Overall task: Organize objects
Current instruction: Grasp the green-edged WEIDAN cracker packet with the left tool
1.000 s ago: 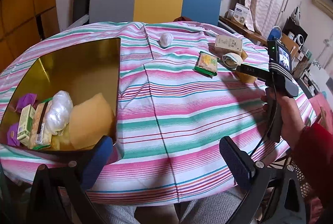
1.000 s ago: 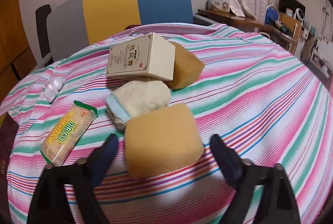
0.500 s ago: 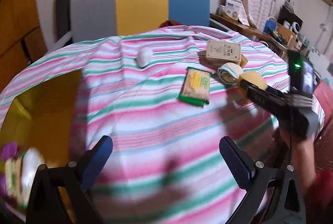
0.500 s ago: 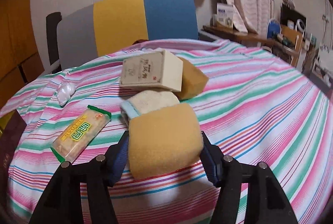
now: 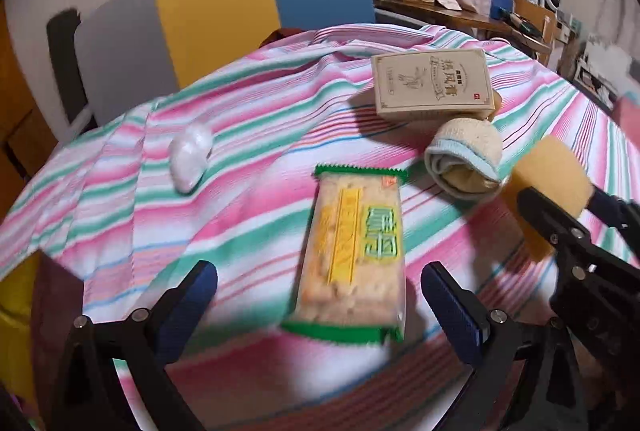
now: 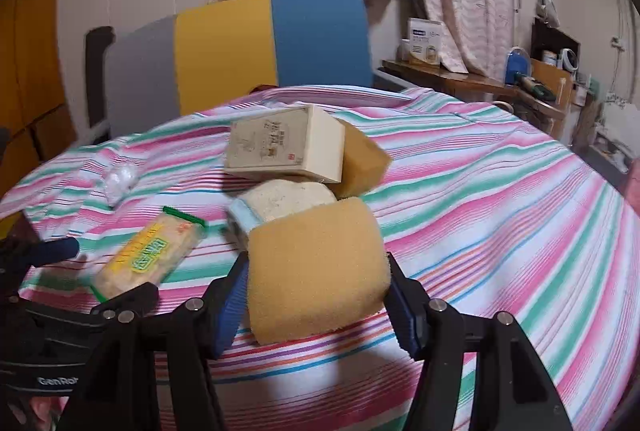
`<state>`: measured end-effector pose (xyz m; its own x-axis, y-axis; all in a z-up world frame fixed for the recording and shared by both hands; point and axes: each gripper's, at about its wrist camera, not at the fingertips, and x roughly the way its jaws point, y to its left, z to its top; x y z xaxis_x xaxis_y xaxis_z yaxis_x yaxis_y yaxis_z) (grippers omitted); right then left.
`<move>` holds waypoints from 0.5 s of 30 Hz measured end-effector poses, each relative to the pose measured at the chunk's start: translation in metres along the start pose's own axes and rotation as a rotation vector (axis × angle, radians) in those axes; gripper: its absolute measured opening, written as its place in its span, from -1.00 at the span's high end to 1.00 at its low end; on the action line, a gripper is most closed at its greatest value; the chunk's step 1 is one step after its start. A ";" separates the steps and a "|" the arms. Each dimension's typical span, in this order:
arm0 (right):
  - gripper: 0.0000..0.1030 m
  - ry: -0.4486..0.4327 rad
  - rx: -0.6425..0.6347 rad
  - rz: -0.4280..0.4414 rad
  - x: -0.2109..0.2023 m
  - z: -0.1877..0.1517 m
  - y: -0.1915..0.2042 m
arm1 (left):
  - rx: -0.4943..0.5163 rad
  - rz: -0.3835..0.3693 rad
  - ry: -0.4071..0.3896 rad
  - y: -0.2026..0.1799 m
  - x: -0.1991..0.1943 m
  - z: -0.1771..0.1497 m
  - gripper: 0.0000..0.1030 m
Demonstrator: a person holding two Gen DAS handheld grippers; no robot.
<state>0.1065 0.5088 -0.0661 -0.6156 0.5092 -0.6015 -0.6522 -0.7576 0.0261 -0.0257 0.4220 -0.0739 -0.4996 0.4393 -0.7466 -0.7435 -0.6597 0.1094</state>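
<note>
My right gripper is shut on a yellow sponge and holds it just above the striped tablecloth; the sponge and gripper also show at the right of the left wrist view. My left gripper is open, its pads either side of a green-edged cracker packet, which also shows in the right wrist view. A rolled towel, a beige box and a white plastic wad lie further back.
A second sponge sticks out from under the box. A gold tray's corner is at the left edge. A grey, yellow and blue chair back stands behind the table. A cluttered shelf is at the right.
My right gripper closed on the yellow sponge and lifted it slightly. My left gripper swung right, away from the gold tray, and came down around the cracker packet.
</note>
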 end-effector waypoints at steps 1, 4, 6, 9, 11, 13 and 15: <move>-0.22 0.003 0.001 0.000 0.001 0.000 0.000 | 0.013 0.025 0.003 -0.003 0.005 0.001 -0.98; -0.23 0.003 -0.006 -0.002 0.002 -0.001 0.000 | 0.004 0.006 0.010 -0.002 0.010 0.000 -0.89; -0.23 0.002 -0.015 -0.008 0.002 -0.001 0.002 | -0.014 -0.062 0.006 0.004 0.009 -0.003 -0.54; -0.23 0.012 -0.029 -0.023 0.004 -0.001 0.005 | 0.010 -0.075 -0.013 0.003 0.005 -0.008 -0.38; -0.23 0.018 -0.031 -0.027 0.006 -0.002 0.006 | 0.033 -0.080 -0.026 -0.002 0.001 -0.011 -0.13; -0.23 0.019 -0.031 -0.027 0.006 -0.001 0.005 | 0.069 -0.061 -0.047 -0.008 -0.006 -0.016 0.03; -0.23 0.012 -0.030 -0.028 0.004 -0.002 0.005 | 0.095 -0.017 -0.068 -0.014 -0.014 -0.023 0.07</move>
<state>0.1017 0.5063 -0.0699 -0.5919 0.5258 -0.6109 -0.6557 -0.7549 -0.0145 0.0021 0.4115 -0.0797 -0.5134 0.4921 -0.7031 -0.7891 -0.5928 0.1614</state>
